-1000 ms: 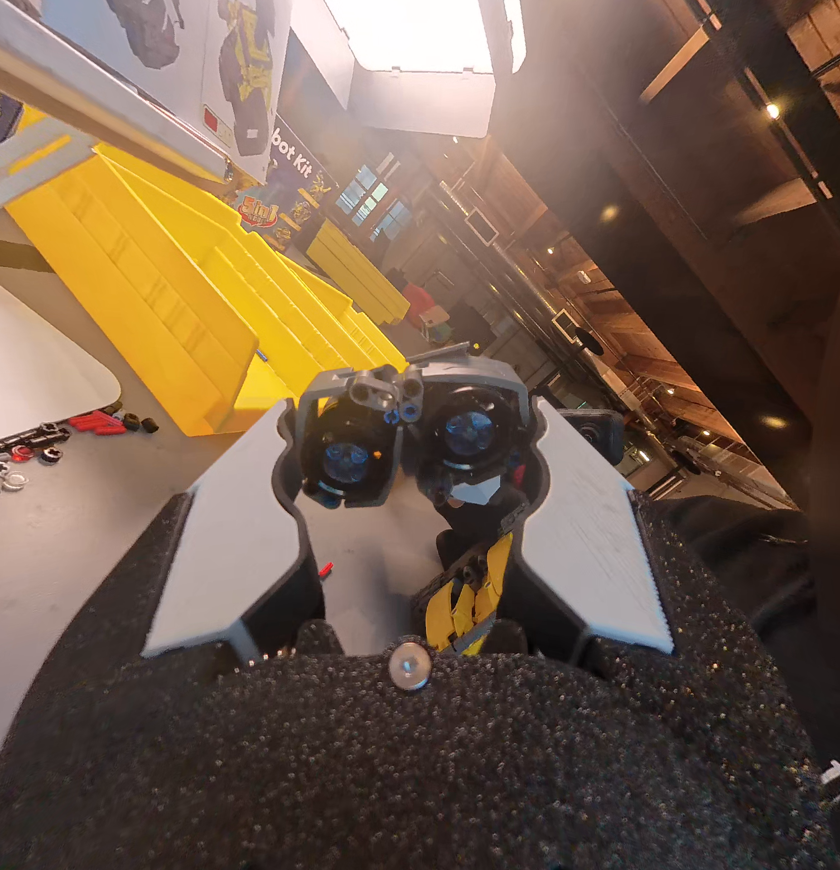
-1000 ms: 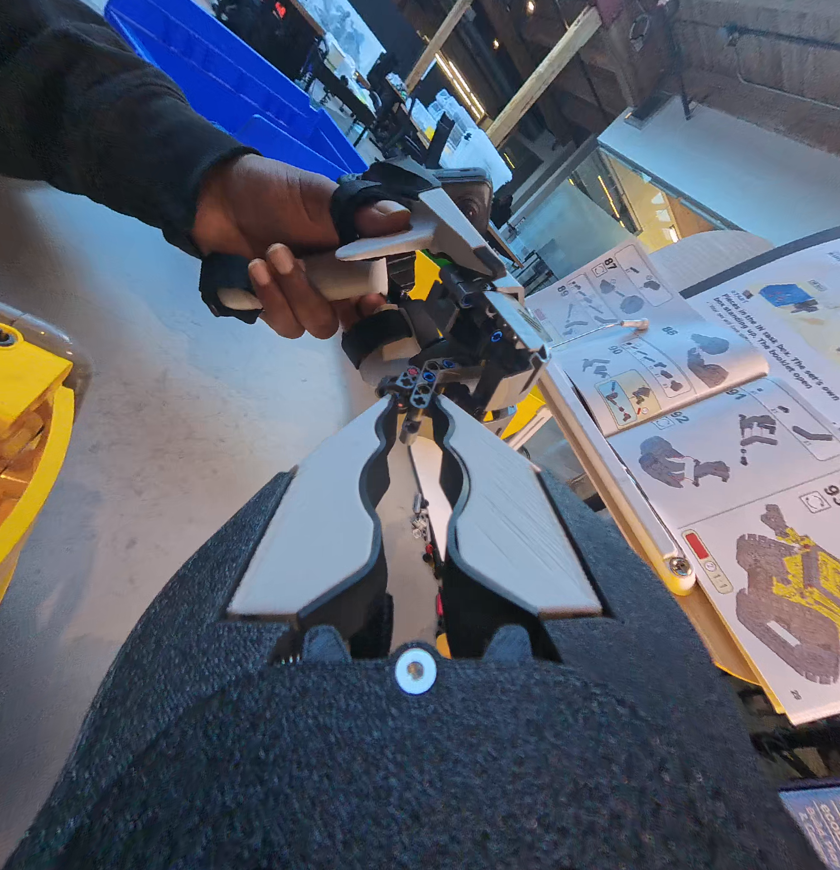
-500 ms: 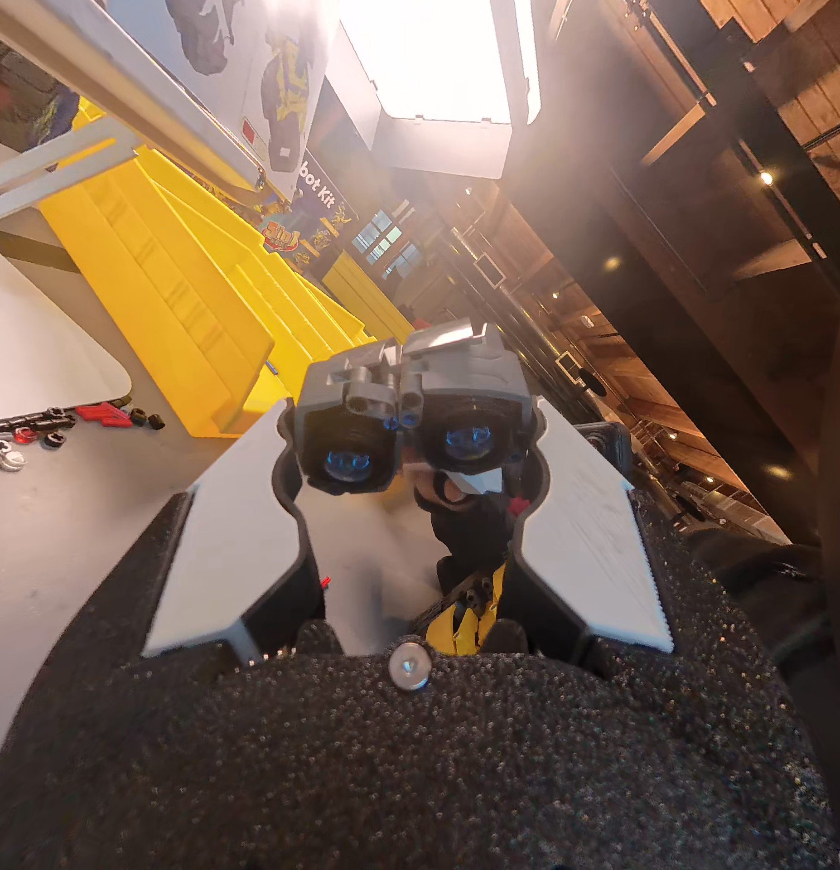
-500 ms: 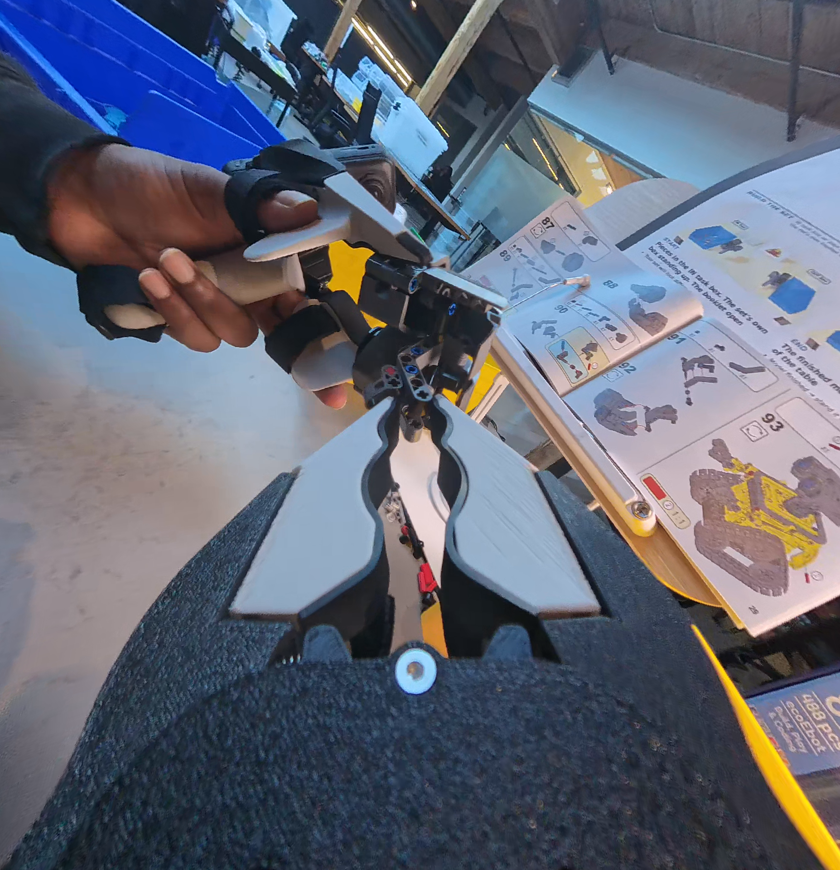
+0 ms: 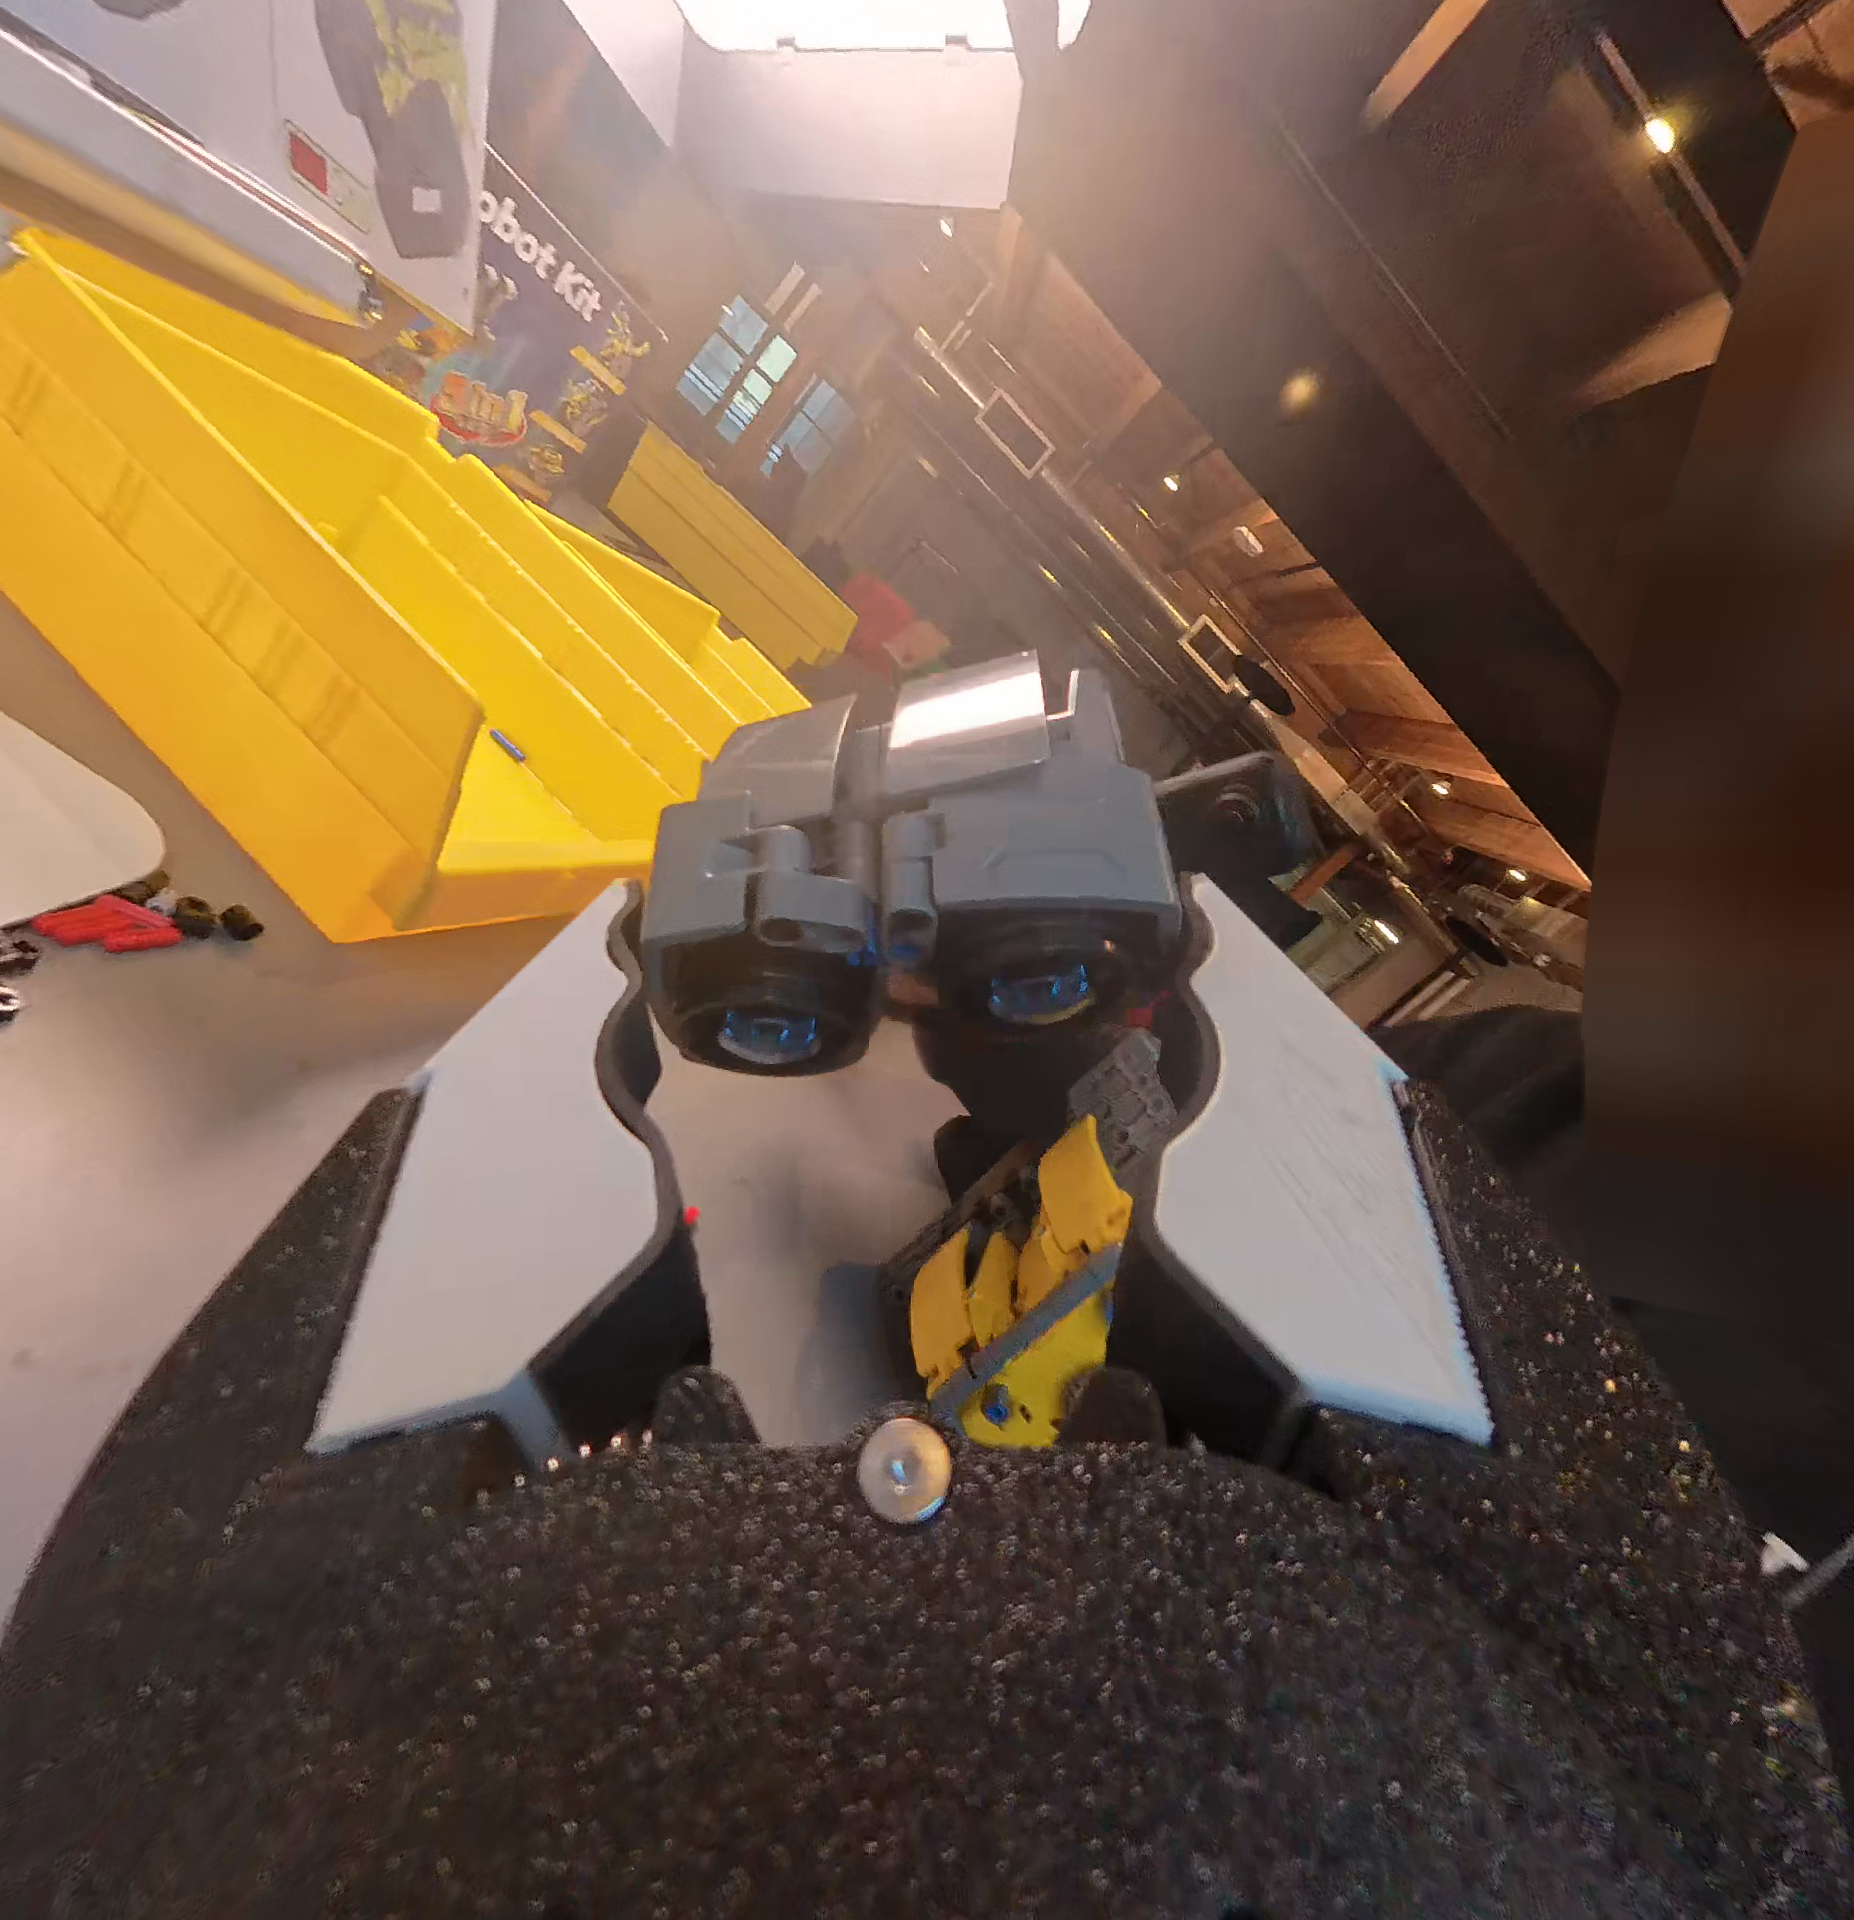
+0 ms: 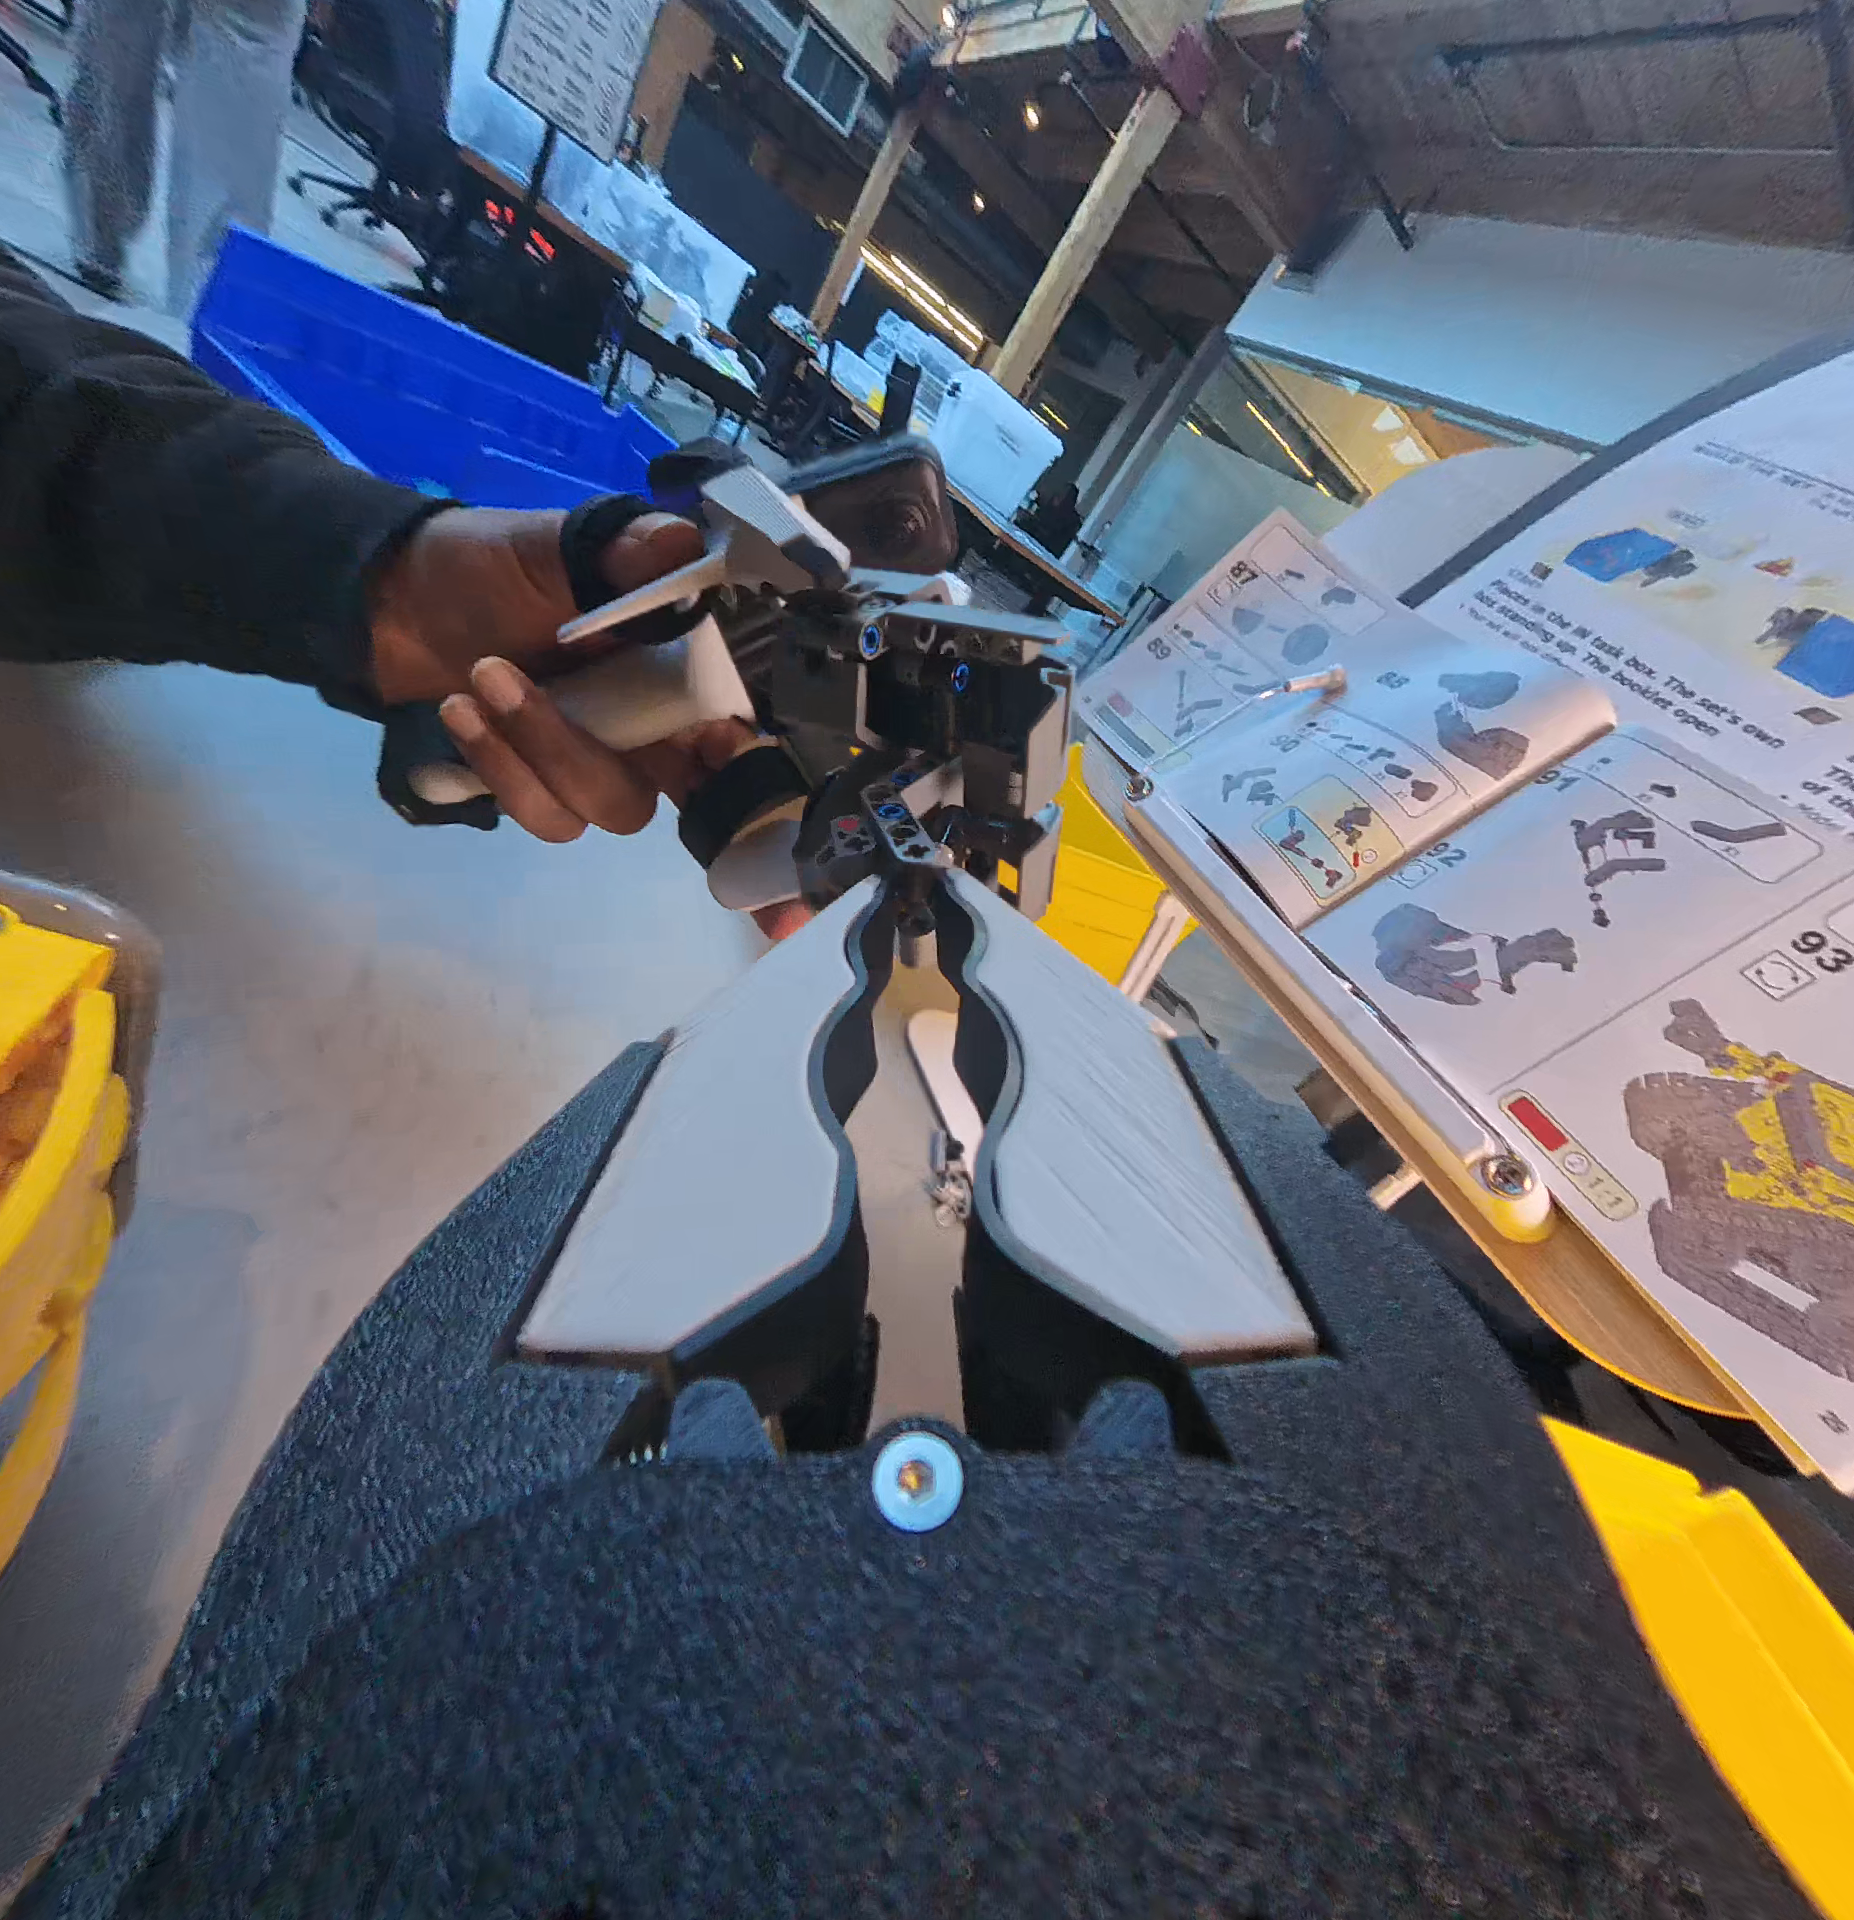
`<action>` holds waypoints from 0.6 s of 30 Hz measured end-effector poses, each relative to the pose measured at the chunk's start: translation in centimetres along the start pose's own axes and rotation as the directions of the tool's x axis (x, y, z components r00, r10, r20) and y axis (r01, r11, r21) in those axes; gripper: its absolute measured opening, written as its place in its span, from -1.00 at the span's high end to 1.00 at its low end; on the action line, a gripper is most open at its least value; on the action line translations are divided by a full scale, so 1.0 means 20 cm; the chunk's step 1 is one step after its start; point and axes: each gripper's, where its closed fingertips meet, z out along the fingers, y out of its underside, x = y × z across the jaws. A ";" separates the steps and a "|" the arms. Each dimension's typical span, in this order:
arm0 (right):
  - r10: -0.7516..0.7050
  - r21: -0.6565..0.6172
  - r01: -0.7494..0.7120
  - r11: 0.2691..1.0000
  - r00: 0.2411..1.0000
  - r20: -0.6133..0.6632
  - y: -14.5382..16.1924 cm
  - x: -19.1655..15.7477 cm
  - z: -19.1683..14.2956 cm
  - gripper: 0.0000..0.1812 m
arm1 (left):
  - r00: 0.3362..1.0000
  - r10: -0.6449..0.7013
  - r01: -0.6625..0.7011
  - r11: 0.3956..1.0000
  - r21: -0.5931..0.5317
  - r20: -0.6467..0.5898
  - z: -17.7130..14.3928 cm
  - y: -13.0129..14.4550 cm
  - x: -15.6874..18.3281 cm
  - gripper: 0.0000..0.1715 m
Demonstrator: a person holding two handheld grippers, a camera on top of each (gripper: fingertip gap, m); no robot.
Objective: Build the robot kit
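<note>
Grey plastic with two blue-centred round eyes makes up the head of a brick-built robot model (image 5: 907, 914), which sits at the centre of the left wrist view, clamped between the pale fingers of the left gripper (image 5: 907, 966), one finger pressing each side of it. Below the head, toward the lower middle of that frame, the model's yellow and grey body section (image 5: 1016, 1309) hangs between the finger bases. Yellow bins (image 5: 279, 623) fill the upper left, and small red and black loose pieces (image 5: 112, 925) lie on the grey table (image 5: 175, 1122) at the left edge. In the right wrist view the right gripper (image 6: 910, 914) is pinched nearly closed on a thin dark pin or axle (image 6: 910, 930) sticking out of the model's underside, at the frame's centre. Just above it a hand (image 6: 507, 675) in a black sleeve grips the handle of the other tool. An open instruction booklet (image 6: 1525, 831) on a tilted stand takes up the right side, a blue bin (image 6: 414, 395) the upper left, and a yellow object (image 6: 29, 1091) the left edge.
</note>
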 end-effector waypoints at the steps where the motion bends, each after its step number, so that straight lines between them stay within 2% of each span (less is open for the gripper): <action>1: 0.018 0.021 -0.018 1.000 1.000 0.019 -0.02 -0.01 -0.01 0.93 | 0.999 -0.021 0.020 1.000 -0.016 -0.043 -0.01 0.00 0.03 -0.15; 6: 0.068 0.081 -0.082 0.993 0.984 0.163 -0.13 -0.10 -0.02 0.94 | 0.986 -0.068 0.060 0.997 -0.055 -0.150 -0.01 0.01 0.13 -0.22; 9: 0.045 0.084 -0.063 0.994 0.977 0.211 -0.17 -0.15 -0.02 0.94 | 0.957 -0.150 0.134 0.988 -0.082 -0.249 0.00 0.02 0.20 -0.22; 11: 0.055 0.094 -0.080 0.992 0.969 0.241 -0.20 -0.17 -0.02 0.94 | 0.949 -0.176 0.149 0.981 -0.122 -0.262 0.00 0.06 0.22 -0.14; 18: 0.009 0.095 -0.038 0.995 0.958 0.287 -0.27 -0.23 -0.04 0.93 | 0.908 -0.290 0.233 0.949 -0.211 -0.304 -0.07 0.12 0.30 -0.10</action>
